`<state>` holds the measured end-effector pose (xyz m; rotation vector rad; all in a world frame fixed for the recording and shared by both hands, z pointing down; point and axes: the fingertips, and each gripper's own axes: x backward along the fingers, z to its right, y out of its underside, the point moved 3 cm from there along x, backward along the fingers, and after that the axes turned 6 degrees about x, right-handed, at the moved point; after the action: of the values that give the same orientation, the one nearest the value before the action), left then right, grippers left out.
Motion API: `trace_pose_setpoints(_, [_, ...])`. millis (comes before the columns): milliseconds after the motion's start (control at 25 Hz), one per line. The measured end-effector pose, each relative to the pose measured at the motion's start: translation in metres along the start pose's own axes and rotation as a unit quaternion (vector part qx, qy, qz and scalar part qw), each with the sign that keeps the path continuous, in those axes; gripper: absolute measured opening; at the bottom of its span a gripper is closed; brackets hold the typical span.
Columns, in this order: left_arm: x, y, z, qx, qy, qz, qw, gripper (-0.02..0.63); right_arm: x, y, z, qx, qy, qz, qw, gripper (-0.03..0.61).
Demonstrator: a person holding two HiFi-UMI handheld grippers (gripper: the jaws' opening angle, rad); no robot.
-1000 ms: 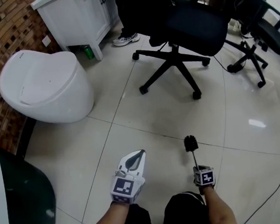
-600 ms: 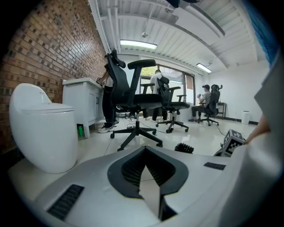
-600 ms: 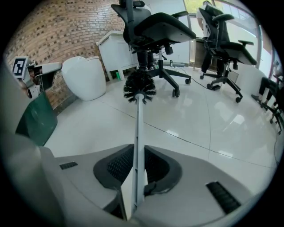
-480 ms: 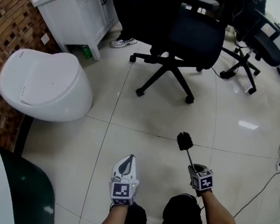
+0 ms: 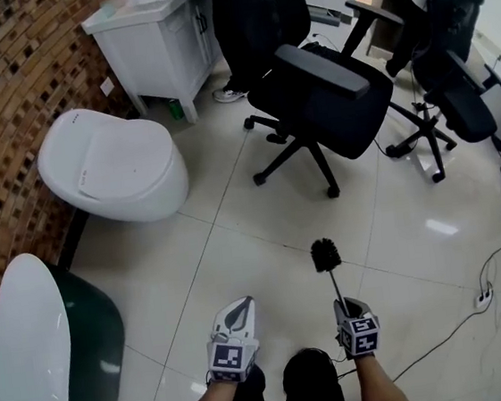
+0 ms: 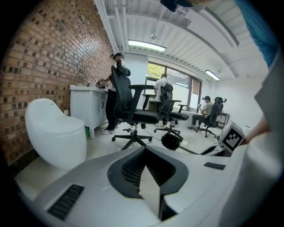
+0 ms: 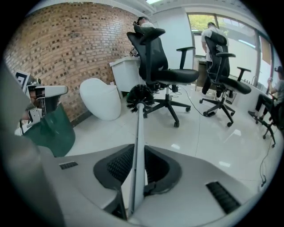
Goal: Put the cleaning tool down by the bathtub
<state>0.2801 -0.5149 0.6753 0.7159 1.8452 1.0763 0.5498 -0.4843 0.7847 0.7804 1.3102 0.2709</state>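
Observation:
A toilet brush with a black bristle head (image 5: pixel 326 254) and a thin pale handle (image 7: pixel 138 146) points away from me over the tiled floor. My right gripper (image 5: pixel 345 306) is shut on the handle, which runs between the jaws (image 7: pixel 141 153). My left gripper (image 5: pixel 244 305) hangs beside it to the left, jaws shut with nothing between them (image 6: pixel 145 155). The bathtub (image 5: pixel 28 342), white rim over a dark green side (image 7: pixel 60 131), stands at the lower left, a good way left of both grippers.
A white toilet (image 5: pixel 112 166) sits against the brick wall beyond the tub. A white cabinet (image 5: pixel 155 31) stands farther back with a person's legs (image 5: pixel 241 34) beside it. Black office chairs (image 5: pixel 323 88) stand ahead. A cable and socket strip (image 5: pixel 484 296) lie at the right.
The head view has swung so that far more of the bathtub shows at the left and the toilet sits farther right. Both grippers stay low in the frame, the brush still gripped.

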Motion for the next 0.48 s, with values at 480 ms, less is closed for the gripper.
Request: trace_pose_setpoints(480, [0.125, -0.210, 0.081, -0.011, -0.008, 0.037, 0.9992, 0.000, 0.236, -0.167, -0.039, -0.018, -0.002, 0.069, 0.997, 0.080])
